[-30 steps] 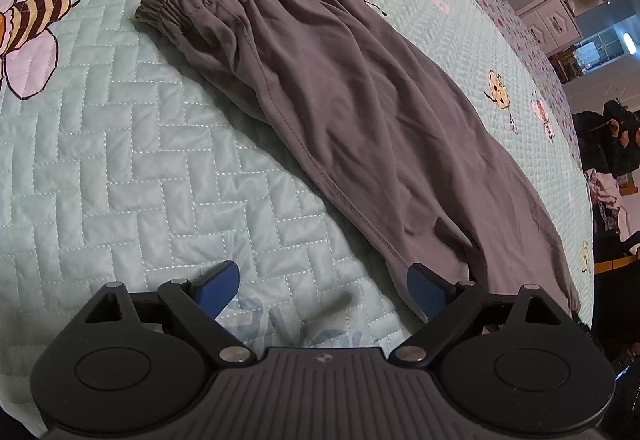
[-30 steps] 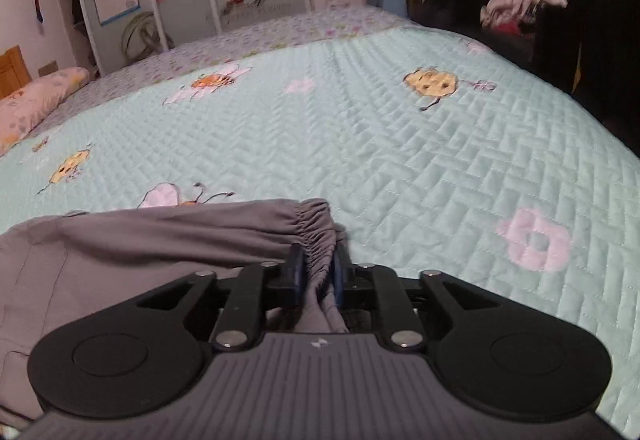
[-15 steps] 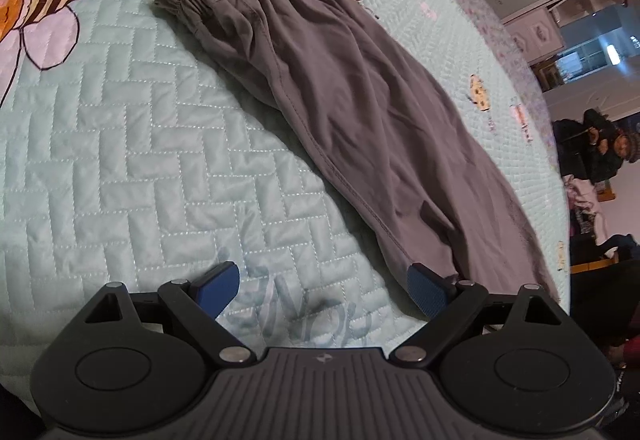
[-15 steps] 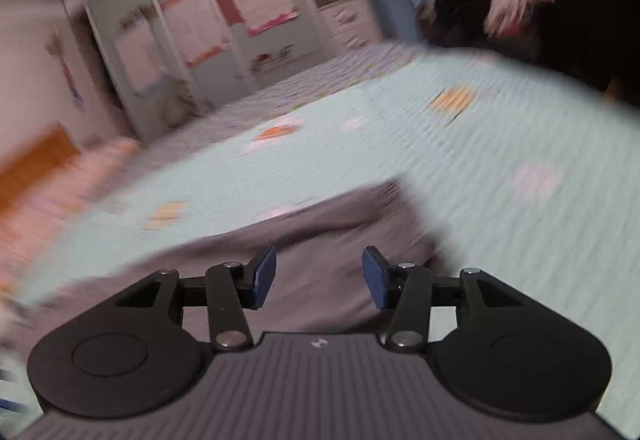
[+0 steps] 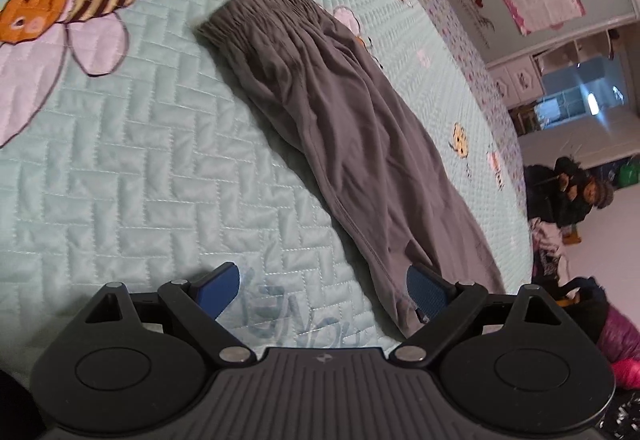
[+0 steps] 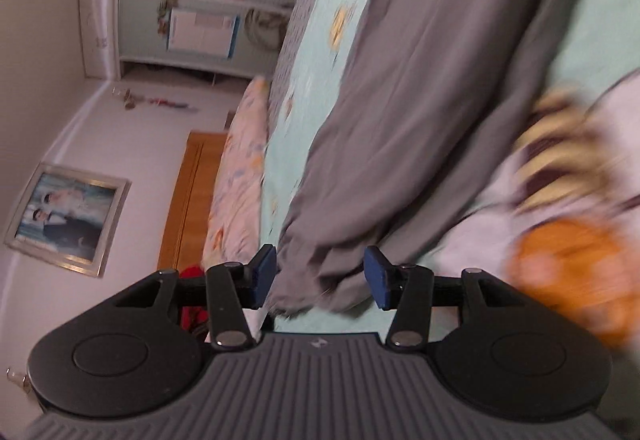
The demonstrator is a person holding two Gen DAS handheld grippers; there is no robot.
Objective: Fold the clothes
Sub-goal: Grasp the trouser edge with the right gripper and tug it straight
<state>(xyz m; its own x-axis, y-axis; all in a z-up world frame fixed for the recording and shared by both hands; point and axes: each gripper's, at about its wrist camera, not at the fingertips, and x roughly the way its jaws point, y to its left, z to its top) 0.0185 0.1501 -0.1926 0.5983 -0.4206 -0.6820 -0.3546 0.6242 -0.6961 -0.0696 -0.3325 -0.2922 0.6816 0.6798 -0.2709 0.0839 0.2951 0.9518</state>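
Since a second ago your right gripper [image 6: 320, 272] has let go of the cuff and swung over sideways. Left wrist view: grey trousers [image 5: 352, 144], thin and limp, run from 12 to 5 o'clock on the quilt [image 5: 120, 176]; your left gripper [image 5: 324, 286] gapes wide, holding nothing, its right pad just beside the hem. Right wrist view: jaws parted and empty, cuff between them; pinch there.

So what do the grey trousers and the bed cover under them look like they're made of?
The grey trousers look like a thin, matte woven or light knit fabric: soft creases, limp drape, gathered elastic waistband. The bed cover looks like padded quilted cloth with a slight sheen: stitched herringbone blocks puff up, and bee pictures sit on it. Exact fibres can't be told.
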